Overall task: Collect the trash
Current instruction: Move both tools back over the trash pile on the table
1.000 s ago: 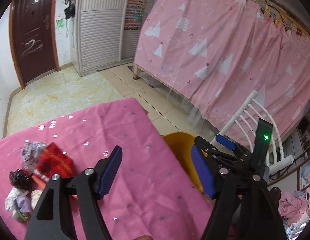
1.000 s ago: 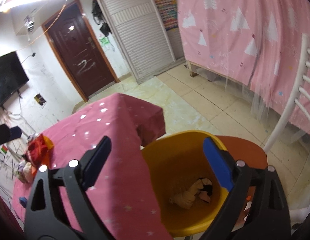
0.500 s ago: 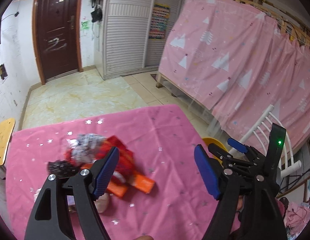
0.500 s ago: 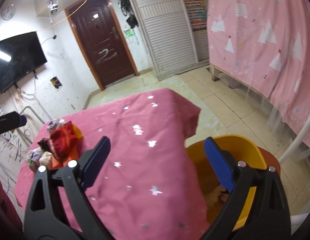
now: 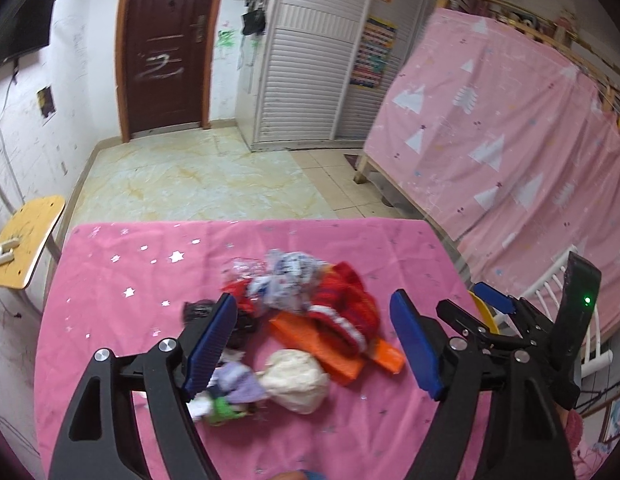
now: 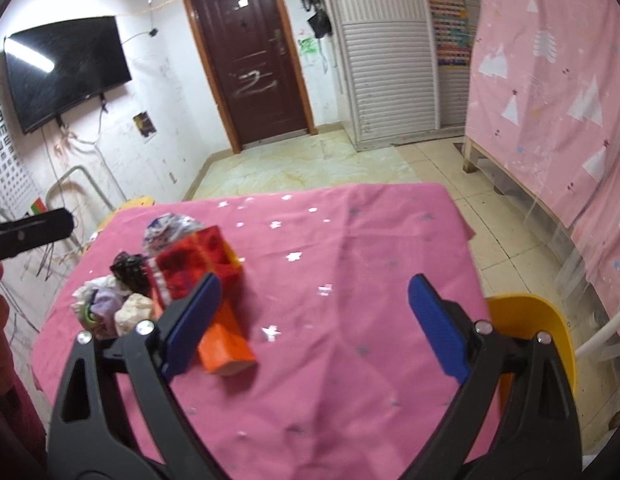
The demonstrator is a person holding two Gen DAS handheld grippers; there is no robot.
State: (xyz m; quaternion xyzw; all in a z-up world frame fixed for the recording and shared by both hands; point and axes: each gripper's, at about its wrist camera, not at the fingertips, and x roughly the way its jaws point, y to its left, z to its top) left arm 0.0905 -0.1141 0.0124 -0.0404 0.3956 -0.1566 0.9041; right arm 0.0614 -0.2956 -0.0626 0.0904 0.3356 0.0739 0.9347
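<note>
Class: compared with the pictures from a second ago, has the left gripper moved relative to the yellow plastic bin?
Yes. The left gripper, jaws just opening and empty, swung from the yellow plastic bin toward the trash pile on the pink tablecloth.

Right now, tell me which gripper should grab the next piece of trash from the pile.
Left. The left gripper hangs open directly over the trash pile, its jaws framing it. The right gripper is open too, but the pile lies off to its left.

Black tongs — blue pads, silver screws

Home bedroom, curtained bunk bed, wall TV, louvred wardrobe
</note>
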